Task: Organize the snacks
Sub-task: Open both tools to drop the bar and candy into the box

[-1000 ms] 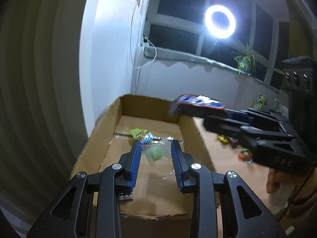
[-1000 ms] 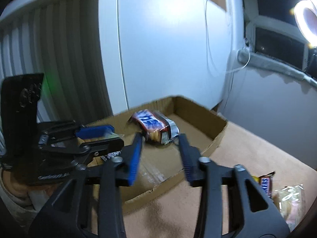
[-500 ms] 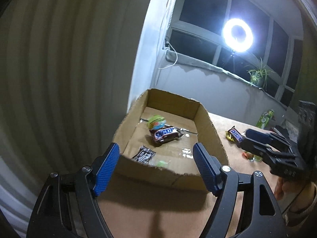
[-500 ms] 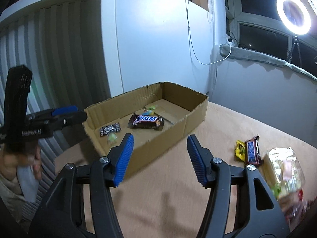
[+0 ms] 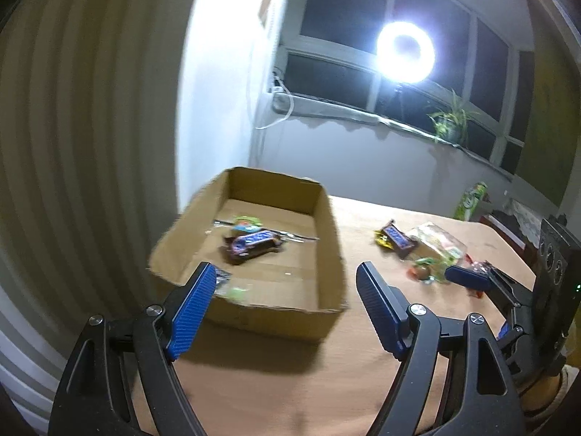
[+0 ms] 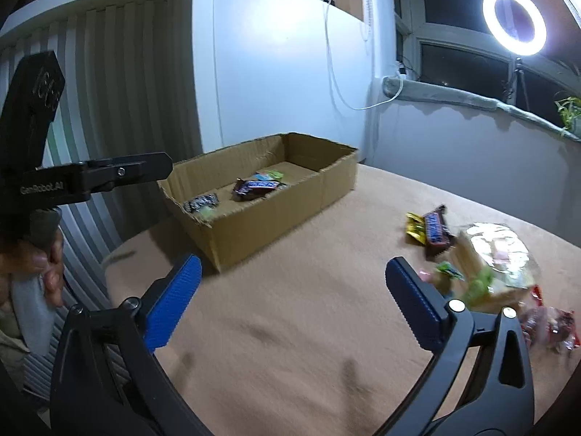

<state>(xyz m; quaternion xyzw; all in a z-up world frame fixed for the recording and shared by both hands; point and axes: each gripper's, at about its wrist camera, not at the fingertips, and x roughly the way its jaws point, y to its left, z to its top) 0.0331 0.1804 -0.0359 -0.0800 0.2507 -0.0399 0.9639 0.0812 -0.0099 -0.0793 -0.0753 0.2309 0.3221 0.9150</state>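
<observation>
1. A Snickers bar (image 6: 258, 186) lies in my cardboard box (image 6: 254, 219) among small sweets, at the table's (image 6: 290, 327) far left.
2. More snacks (image 6: 486, 254), another bar (image 6: 435, 230) among them, lie loose on the table to the right, well apart from the box.
3. My left gripper (image 5: 283, 309) hangs before the box, jaws opening, nothing between them.
4. My right gripper (image 6: 290, 301) is opening wide over bare table, empty.

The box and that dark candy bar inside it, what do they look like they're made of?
Box: brown corrugated cardboard, matte, judging by its ragged torn rim and fold creases. Candy bar: seemingly a thin plastic or foil wrapper, glossy, with printed lettering and crimped ends.
</observation>
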